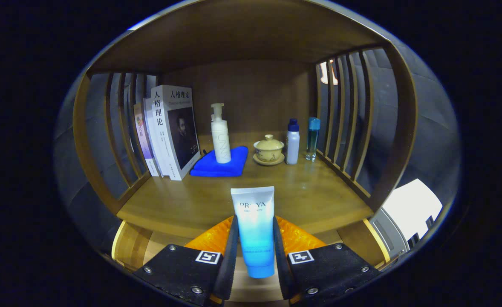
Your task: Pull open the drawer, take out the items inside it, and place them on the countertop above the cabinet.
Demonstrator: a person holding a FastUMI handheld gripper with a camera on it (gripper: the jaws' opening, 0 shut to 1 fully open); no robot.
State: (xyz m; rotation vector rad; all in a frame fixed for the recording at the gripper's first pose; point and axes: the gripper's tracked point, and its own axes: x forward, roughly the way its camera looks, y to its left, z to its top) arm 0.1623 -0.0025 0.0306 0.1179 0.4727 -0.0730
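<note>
Wooden countertop (183,200) under a wooden roof, solid back panel, slatted sides left and right. Front edge running just beyond the fingertips, bare board from that edge back to the row of items.

Back row, left to right: upright books (170,132) against the left slats; folded blue cloth (221,164) beside them, white pump bottle (220,134) standing on it; lidded cup on a saucer (269,150) near centre; white bottle with dark cap (292,142) just beside the cup; clear blue bottle (313,138) close to the right slats. Items well apart from the front edge. Open floor of board wide across the middle and right front.

Gripper (255,245) closed on a blue-and-white tube (254,226), both fingers (232,251) pressing its sides. Tube held upright between them, cap end down, flat crimped end up, over the front edge of the countertop. Cannot tell whether the tube touches the board.
</note>
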